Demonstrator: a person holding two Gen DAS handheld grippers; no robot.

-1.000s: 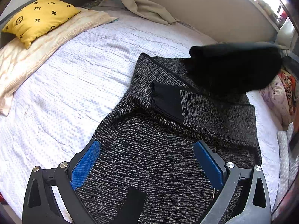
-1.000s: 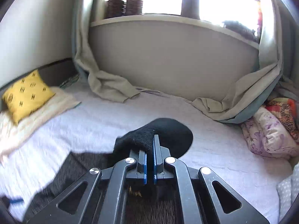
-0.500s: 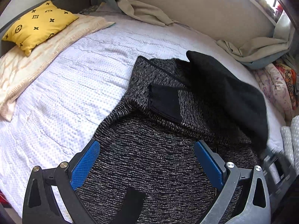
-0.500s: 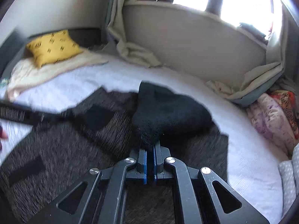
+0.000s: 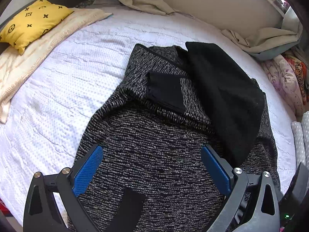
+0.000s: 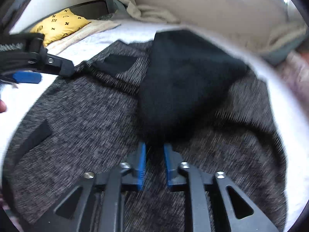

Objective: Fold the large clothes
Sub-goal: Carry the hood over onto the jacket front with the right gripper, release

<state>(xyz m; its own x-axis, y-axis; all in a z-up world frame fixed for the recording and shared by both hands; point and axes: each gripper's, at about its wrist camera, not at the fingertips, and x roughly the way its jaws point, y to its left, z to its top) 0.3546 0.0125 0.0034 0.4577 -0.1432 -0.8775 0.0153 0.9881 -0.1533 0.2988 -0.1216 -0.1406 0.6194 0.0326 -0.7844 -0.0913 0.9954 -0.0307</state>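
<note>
A large black-and-grey knit coat (image 5: 154, 150) lies spread on the white bedspread (image 5: 58, 89). Its black-lined flap (image 5: 226, 100) is folded over the right side and lies on the coat body; it also shows in the right wrist view (image 6: 185, 85). My left gripper (image 5: 152, 166) is open and empty, hovering over the coat's lower part. My right gripper (image 6: 154, 154) has its jaws a little apart just behind the flap's near end, no cloth between them. The left gripper's finger shows in the right wrist view (image 6: 56, 65).
A yellow patterned pillow (image 5: 32, 23) lies on a beige blanket (image 5: 38, 52) at the far left. Beige curtain cloth (image 5: 143, 2) is bunched along the far wall. Flowered bedding (image 5: 285, 81) is piled at the right edge of the bed.
My right gripper carried the black flap down and toward me over the coat, then parted its jaws and let go. The flap now rests on the coat. The left gripper has stayed open.
</note>
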